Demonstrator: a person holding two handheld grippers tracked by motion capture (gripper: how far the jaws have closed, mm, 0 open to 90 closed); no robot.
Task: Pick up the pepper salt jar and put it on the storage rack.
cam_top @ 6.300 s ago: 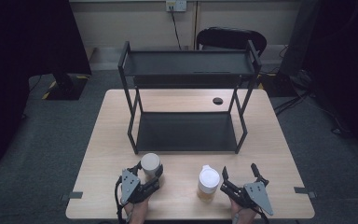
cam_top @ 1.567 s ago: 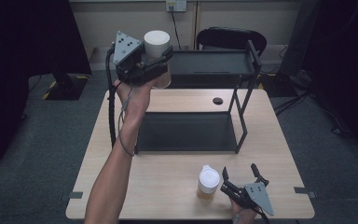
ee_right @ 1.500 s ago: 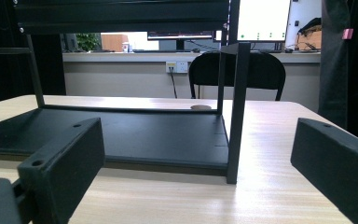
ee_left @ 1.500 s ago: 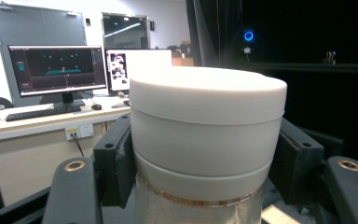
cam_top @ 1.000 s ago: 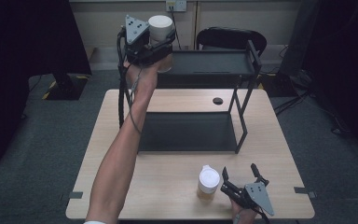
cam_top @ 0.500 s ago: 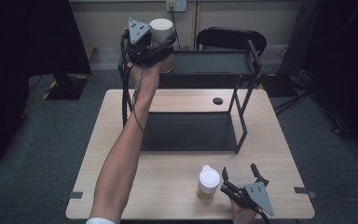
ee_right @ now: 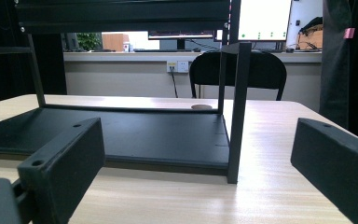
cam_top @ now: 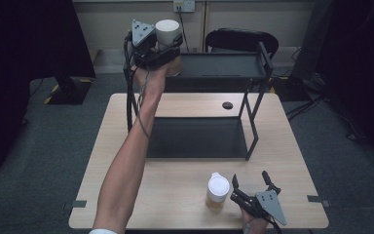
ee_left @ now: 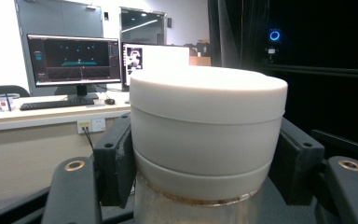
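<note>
A: Left gripper (cam_top: 163,46)?
B: Clamped on a white-lidded cup (cam_top: 167,34), one jaw on each side just under the lid. Held high at the upper shelf (cam_top: 219,66) of the black rack (cam_top: 251,122), at its left end.

A: What does the left gripper view add?
B: The lid (ee_left: 208,100) close up, a brownish rim where it meets the cup body, both black pads (ee_left: 114,163) pressed to it. Behind: monitors (ee_left: 72,58) on a desk. The high view alone shows where the cup sits against the rack.

A: Arm pose?
B: Left forearm (cam_top: 126,165) stretched forward from the table's near edge, hand (cam_top: 148,78) beneath the gripper, cable (cam_top: 129,97) hanging alongside.

A: Right gripper (cam_top: 253,187)?
B: Jaws spread wide, empty, resting low at the near edge of the wooden table (cam_top: 185,195). A second lidded cup (cam_top: 218,191) stands just beside it, to its left.

A: Right gripper view?
B: Level with the tabletop: lower shelf (ee_right: 135,135), a rack post (ee_right: 235,112), a chair (ee_right: 256,70) beyond.
</note>
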